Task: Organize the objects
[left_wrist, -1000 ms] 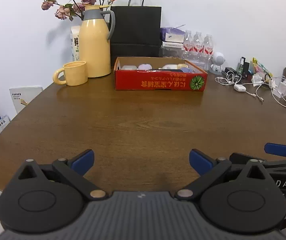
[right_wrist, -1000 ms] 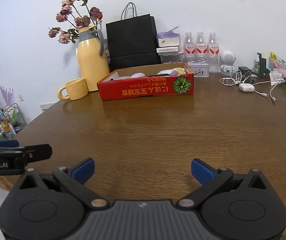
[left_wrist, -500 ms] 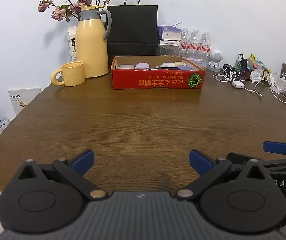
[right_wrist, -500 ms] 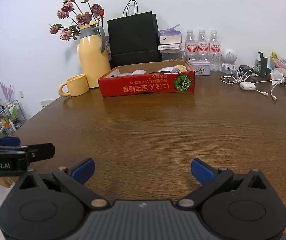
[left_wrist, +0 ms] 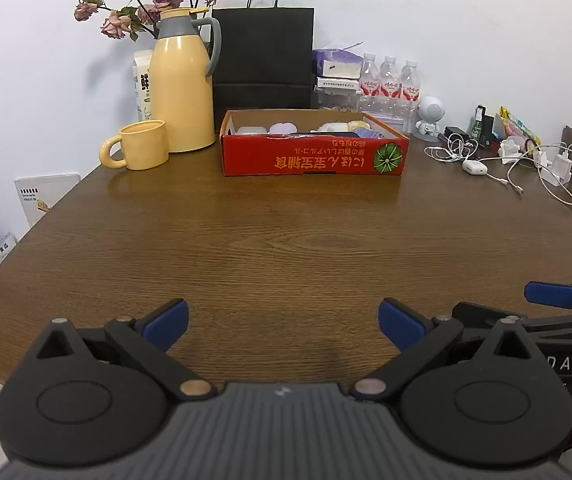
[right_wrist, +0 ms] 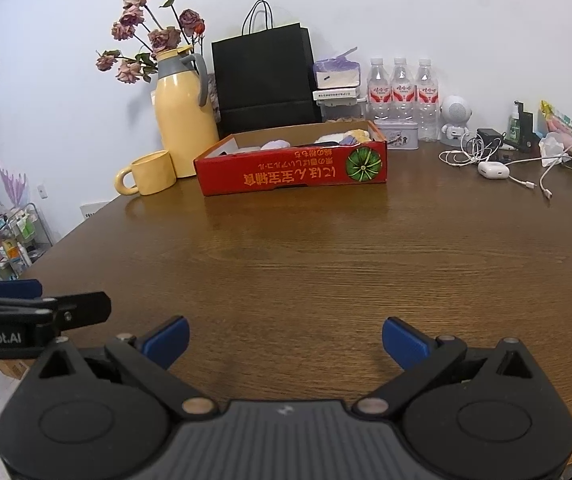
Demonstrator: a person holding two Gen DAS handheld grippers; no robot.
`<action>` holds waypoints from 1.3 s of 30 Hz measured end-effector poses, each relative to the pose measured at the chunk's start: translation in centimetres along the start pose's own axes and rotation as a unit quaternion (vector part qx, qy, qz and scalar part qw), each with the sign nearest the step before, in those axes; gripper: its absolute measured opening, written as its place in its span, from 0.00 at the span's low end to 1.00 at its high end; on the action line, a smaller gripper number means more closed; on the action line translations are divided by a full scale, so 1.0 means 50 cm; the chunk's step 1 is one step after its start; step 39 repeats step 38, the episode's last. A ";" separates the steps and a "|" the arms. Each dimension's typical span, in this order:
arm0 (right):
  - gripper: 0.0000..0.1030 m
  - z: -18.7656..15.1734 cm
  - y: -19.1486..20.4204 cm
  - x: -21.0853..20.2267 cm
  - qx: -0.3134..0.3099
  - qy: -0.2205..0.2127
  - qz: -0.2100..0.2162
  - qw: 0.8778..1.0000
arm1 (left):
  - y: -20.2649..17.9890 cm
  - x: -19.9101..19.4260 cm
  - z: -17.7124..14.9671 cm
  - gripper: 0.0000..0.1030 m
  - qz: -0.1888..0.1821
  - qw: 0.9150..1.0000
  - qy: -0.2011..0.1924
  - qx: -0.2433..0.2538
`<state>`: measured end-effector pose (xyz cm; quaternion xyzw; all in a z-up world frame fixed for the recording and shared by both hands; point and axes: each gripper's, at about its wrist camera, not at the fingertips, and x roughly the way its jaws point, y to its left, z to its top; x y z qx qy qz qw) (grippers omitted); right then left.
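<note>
A shallow red cardboard box (left_wrist: pixel 314 158) (right_wrist: pixel 292 174) stands at the far side of the brown wooden table (left_wrist: pixel 278 248) (right_wrist: pixel 326 260). Inside it lie several small pale items, white, purple and yellow ones (left_wrist: pixel 282 128) (right_wrist: pixel 275 144); most of them are hidden by the box wall. My left gripper (left_wrist: pixel 284 322) hovers open over the near table edge, nothing between its blue-tipped fingers. My right gripper (right_wrist: pixel 285 340) is open too, also near the front edge, and empty. Each gripper shows at the side of the other's view.
A yellow jug with dried roses (left_wrist: pixel 182 92) (right_wrist: pixel 184 116) and a yellow mug (left_wrist: pixel 142 156) (right_wrist: pixel 152 172) stand left of the box. Behind it are a black paper bag (left_wrist: pixel 262 60), water bottles (right_wrist: pixel 402 96) and a small white robot figure (right_wrist: pixel 456 120). Chargers and cables (left_wrist: pixel 526 164) (right_wrist: pixel 526 164) clutter the right.
Both grippers have drawn back a little from the box, which looks slightly smaller and higher in the views. Both stay open and empty.
</note>
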<state>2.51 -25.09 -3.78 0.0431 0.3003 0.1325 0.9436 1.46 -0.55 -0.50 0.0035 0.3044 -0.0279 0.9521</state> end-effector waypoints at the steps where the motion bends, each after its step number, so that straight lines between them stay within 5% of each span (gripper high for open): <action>1: 1.00 -0.001 -0.001 0.001 0.001 0.001 0.000 1.000 | -0.001 0.000 0.000 1.00 0.000 1.000 0.000 0.000; 39: 1.00 0.010 0.005 -0.016 -0.034 -0.024 -0.036 0.998 | 0.002 -0.011 0.002 1.00 0.004 1.000 -0.011 0.002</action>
